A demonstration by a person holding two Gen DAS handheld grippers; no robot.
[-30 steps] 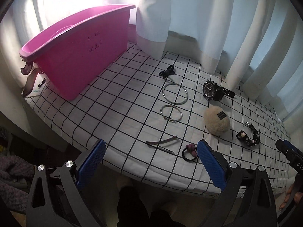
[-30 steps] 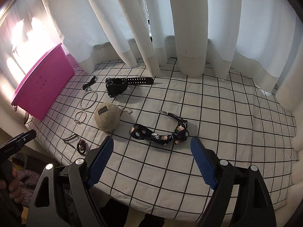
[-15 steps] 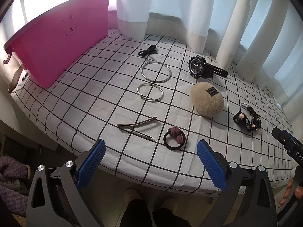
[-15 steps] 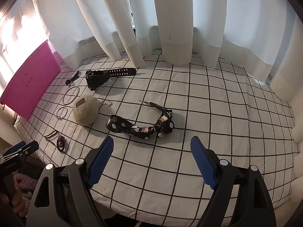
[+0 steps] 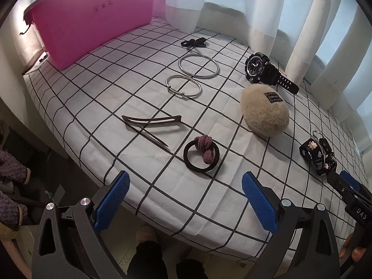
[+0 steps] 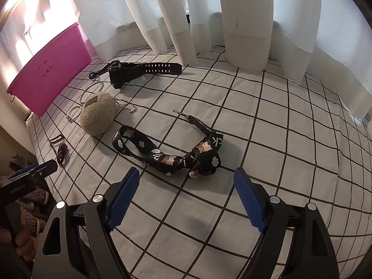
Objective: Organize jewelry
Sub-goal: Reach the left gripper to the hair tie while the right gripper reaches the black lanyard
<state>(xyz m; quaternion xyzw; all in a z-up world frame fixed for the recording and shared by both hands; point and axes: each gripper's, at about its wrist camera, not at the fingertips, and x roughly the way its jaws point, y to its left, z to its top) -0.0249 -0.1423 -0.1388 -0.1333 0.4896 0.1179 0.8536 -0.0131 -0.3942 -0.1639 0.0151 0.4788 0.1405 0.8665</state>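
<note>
Jewelry lies spread on a white checked tablecloth (image 5: pixel 121 88). My left gripper (image 5: pixel 186 197) hovers open at the near edge, just short of a black hair tie with a mauve knot (image 5: pixel 201 153). Beyond it lie a dark hair clip (image 5: pixel 151 123), two silver bangles (image 5: pixel 183 86) (image 5: pixel 198 66), a black bow tie (image 5: pixel 194 43), a black watch (image 5: pixel 260 68) and a beige plush ball (image 5: pixel 265 114). My right gripper (image 6: pixel 186 193) is open above a black patterned lanyard strap (image 6: pixel 169 155), with nothing between its fingers.
A pink plastic bin (image 5: pixel 93 16) stands at the table's far left corner. White curtains (image 6: pixel 244 18) hang along the back edge. The table's near edge drops to the floor, where the person's feet (image 5: pixel 144 234) show.
Both grippers have sunk toward the table and come closer to the items; the hair tie and the lanyard now look larger. Nothing has been picked up.
</note>
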